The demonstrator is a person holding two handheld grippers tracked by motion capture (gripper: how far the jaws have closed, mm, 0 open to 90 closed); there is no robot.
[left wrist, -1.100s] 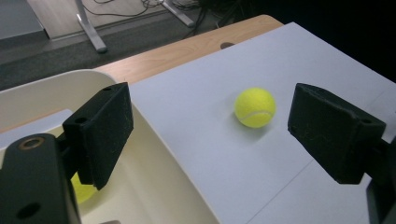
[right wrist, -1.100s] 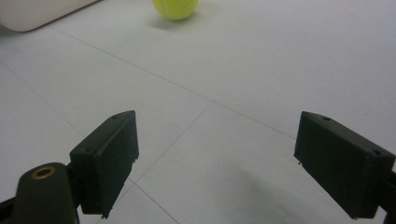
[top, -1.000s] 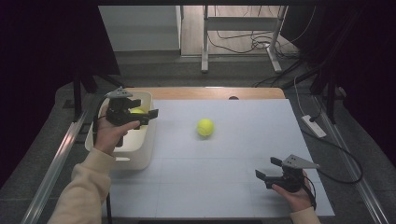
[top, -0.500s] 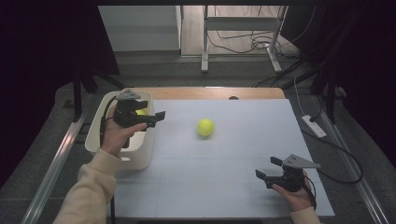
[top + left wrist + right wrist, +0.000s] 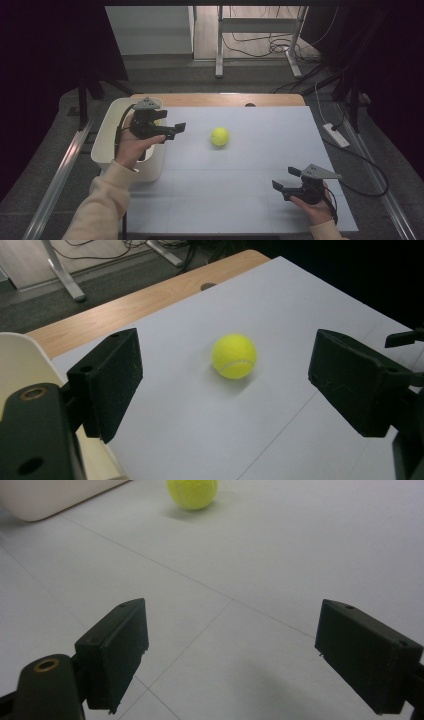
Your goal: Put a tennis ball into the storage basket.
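The right gripper (image 5: 230,665) looks low across the pale tabletop (image 5: 280,555), its two black jaws standing wide apart with nothing between them; thin seam lines cross the surface ahead; a yellow-green tennis ball (image 5: 192,492) rests far off at the top edge; a white tub (image 5: 45,497) sits at upper left.
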